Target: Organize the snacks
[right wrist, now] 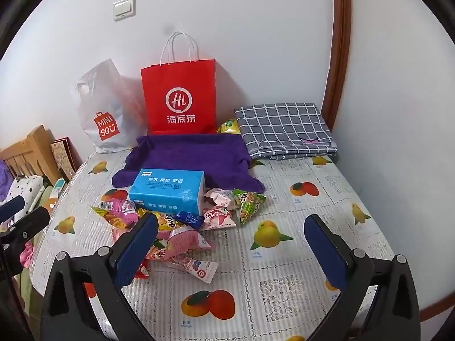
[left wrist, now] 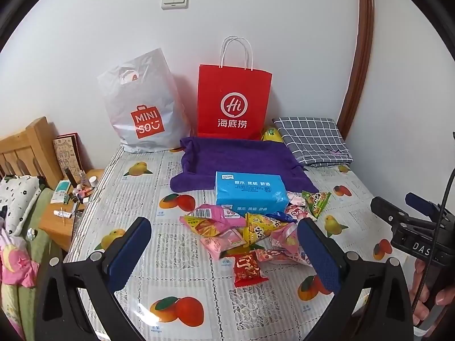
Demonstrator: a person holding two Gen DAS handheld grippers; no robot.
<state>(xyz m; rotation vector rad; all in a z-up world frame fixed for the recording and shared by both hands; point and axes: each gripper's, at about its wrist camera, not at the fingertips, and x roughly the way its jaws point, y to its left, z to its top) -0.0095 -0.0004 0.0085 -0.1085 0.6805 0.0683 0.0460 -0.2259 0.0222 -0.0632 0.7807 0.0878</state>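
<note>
Left gripper [left wrist: 224, 244]: fingers wide apart, holding nothing, hovering above the table [left wrist: 182, 272]. The snack pile [left wrist: 250, 230] sits between and just beyond its fingertips; a red packet [left wrist: 248, 270] lies nearest, between the two pads.

Right gripper [right wrist: 231, 244]: fingers also spread, empty. From here the snack pile [right wrist: 182, 227] is ahead of and partly behind the left finger [right wrist: 136, 253]; bare tablecloth ahead of the right finger.

A blue tissue pack [left wrist: 250, 193] touches the far edge of the pile, resting on a purple towel [left wrist: 239, 159]. Beyond that, a red paper bag [left wrist: 233, 102] and a white plastic bag [left wrist: 142, 108] stand against the wall. A checked cloth [right wrist: 284, 130] lies folded, far right.
</note>
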